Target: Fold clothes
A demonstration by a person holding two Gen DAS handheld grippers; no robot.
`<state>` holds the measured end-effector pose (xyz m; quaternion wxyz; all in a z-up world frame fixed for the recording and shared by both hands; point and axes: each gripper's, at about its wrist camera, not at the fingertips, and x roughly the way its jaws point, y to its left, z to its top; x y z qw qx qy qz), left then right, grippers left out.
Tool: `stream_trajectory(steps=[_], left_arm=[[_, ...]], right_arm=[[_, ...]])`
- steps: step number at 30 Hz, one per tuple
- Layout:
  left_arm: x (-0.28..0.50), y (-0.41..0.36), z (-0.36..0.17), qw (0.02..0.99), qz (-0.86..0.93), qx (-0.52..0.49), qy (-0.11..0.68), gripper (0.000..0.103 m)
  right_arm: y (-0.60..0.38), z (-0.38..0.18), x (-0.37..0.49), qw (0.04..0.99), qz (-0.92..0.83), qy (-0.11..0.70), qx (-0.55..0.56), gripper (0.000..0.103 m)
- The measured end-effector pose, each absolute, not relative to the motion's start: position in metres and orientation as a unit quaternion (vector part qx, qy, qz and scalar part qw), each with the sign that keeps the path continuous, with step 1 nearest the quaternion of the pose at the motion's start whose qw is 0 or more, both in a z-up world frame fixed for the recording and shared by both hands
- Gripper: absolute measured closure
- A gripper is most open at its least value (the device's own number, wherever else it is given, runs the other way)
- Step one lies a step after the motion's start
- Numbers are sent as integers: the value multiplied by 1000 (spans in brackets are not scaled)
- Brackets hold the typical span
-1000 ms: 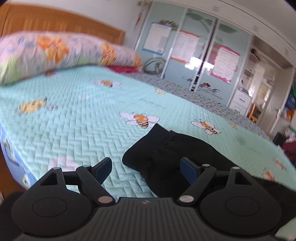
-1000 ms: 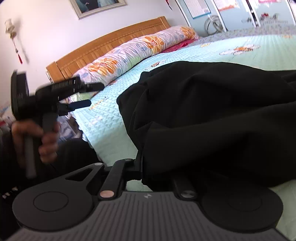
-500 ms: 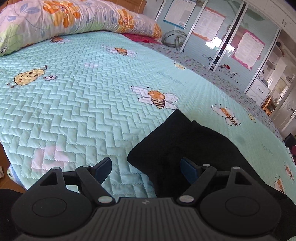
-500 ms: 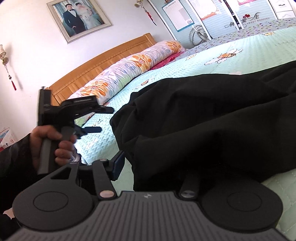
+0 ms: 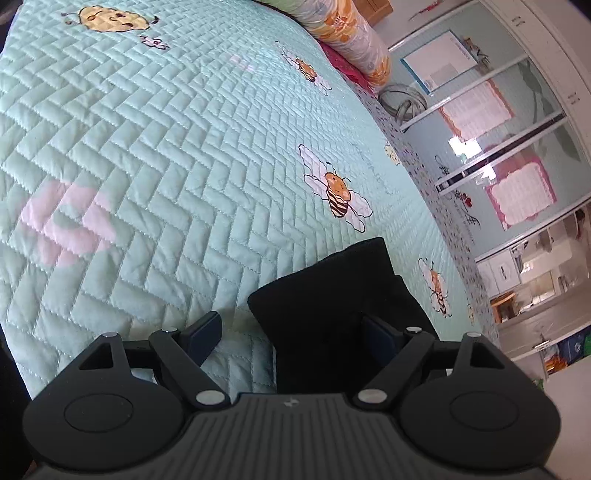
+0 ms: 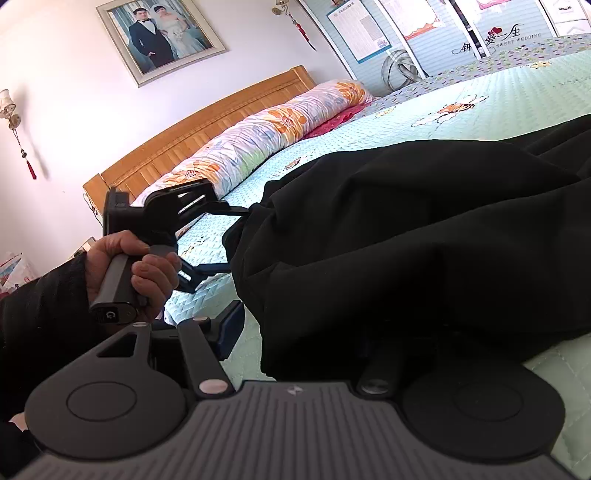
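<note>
- Left gripper (image 5: pixel 291 332), left wrist view: my jaws gape wide and empty. I've tipped down over the last second; a corner of the crumpled black fabric garment (image 5: pixel 332 295) now sits between them at 12 o'clock on the mint quilted bee-print bedspread (image 5: pixel 147 166). I judge a pinch is near.
- Right gripper (image 6: pixel 306 332), right wrist view: it has opened since a second ago; its right finger is hidden under cloth, so I can't tell if it grips. The garment fills 12 to 3 o'clock.

Showing a bedroom: mint quilted bedspread (image 5: pixel 155 155) printed with bees, floral bolster (image 6: pixel 266 136) lying against a wooden headboard (image 6: pixel 207 122), framed portrait (image 6: pixel 160 35) hanging on a white wall, sliding wardrobe doors (image 5: pixel 491 147) catching daylight.
</note>
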<state>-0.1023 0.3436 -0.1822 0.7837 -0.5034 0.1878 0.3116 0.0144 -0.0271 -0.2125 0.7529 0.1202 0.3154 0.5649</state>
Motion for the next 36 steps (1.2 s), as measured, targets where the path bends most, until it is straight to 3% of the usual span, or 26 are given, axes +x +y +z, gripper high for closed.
stream_trajectory(steps=[2,4,5,6,10,13,17,19,20,21,23,28,30,34,35,36], left_arm=[[-95,345,-179,788,314,-493,196,19],[-84,348,-172,803,303,-472,200,65],[-83,341,-162,823,308,-436,195,78],[-83,333,-151,842,312,-397,188,81],[-92,270,-128,927,313,-140,151,82],[-102,248,-157,934,304,-61,178,82],[-112,269,-178,921,314,-111,202,81],[-113,279,-178,920,308,-139,200,75],[-113,284,-178,919,305,-152,199,63],[-114,290,-179,912,308,-181,200,42],[-117,307,-182,896,314,-244,198,21],[-123,354,-190,845,263,-437,158,12],[-115,368,-191,824,245,-489,150,0],[-95,387,-194,782,209,-570,143,4],[-91,389,-198,772,190,-590,140,18],[-87,391,-203,762,171,-609,137,45]], right_arm=[[-27,-212,15,753,565,315,121,42],[-26,-212,15,753,565,315,120,41],[-26,-212,15,753,565,315,120,41],[-26,-212,14,754,564,315,121,41],[-27,-212,14,754,564,315,122,41],[-26,-213,14,755,563,314,119,41],[-25,-213,12,760,556,314,122,41],[-25,-213,10,762,551,315,124,41],[-24,-213,10,764,548,316,126,41],[-24,-214,9,766,546,317,127,41],[-23,-215,7,769,541,316,125,41],[-21,-217,1,778,528,315,127,41],[-20,-217,0,780,522,318,130,41],[-17,-216,-2,786,510,325,131,41],[-16,-215,-3,788,506,326,129,41],[-15,-215,-3,790,503,327,125,41]])
